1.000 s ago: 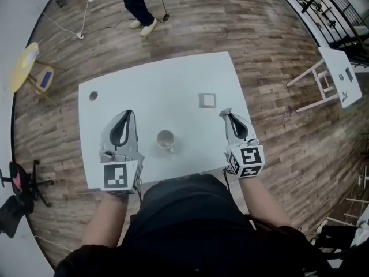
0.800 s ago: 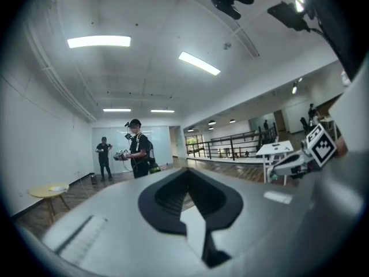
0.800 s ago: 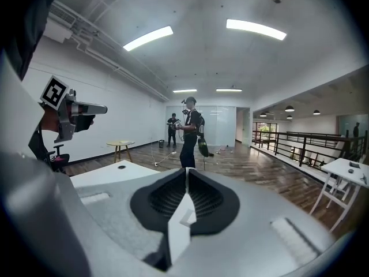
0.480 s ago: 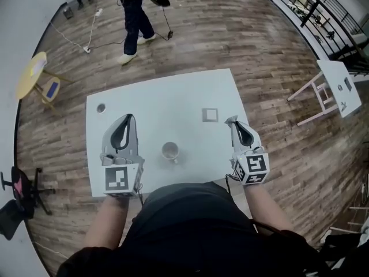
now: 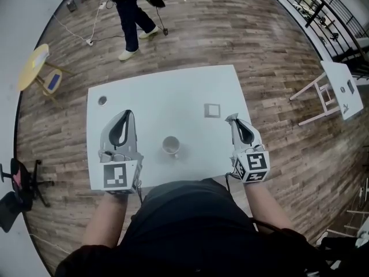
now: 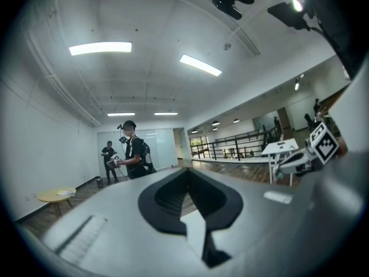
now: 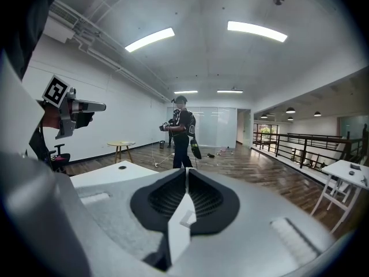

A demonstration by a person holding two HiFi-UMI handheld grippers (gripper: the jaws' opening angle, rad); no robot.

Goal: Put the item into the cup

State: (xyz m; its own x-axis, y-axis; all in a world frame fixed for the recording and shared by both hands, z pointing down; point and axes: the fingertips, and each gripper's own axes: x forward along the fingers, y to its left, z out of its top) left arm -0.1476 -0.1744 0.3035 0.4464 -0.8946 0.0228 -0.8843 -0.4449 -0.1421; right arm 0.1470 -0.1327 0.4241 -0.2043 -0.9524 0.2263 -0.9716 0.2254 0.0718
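A white cup [image 5: 170, 146] stands upright near the front middle of the white table [image 5: 167, 91]. A small flat grey-white square item [image 5: 212, 110] lies on the table to the cup's right and farther back. My left gripper [image 5: 125, 115] rests left of the cup, shut and empty. Just right of the square item and a little nearer me is my right gripper [image 5: 232, 118], also shut with nothing in it. In the left gripper view the left gripper [image 6: 185, 172] has its jaws meeting at the tip. The right gripper view shows the right gripper [image 7: 187, 175] the same way.
A small dark round thing [image 5: 102, 100] sits at the table's far left corner. A person [image 5: 130, 13] stands on the wooden floor beyond the table. A yellow side table [image 5: 31, 65] and a black chair [image 5: 17, 183] are at the left, and a white stand [image 5: 337, 85] at the right.
The head view has shifted a little, so the table sits lower in the picture. The person in the background has stepped left. Both grippers keep their places beside the cup.
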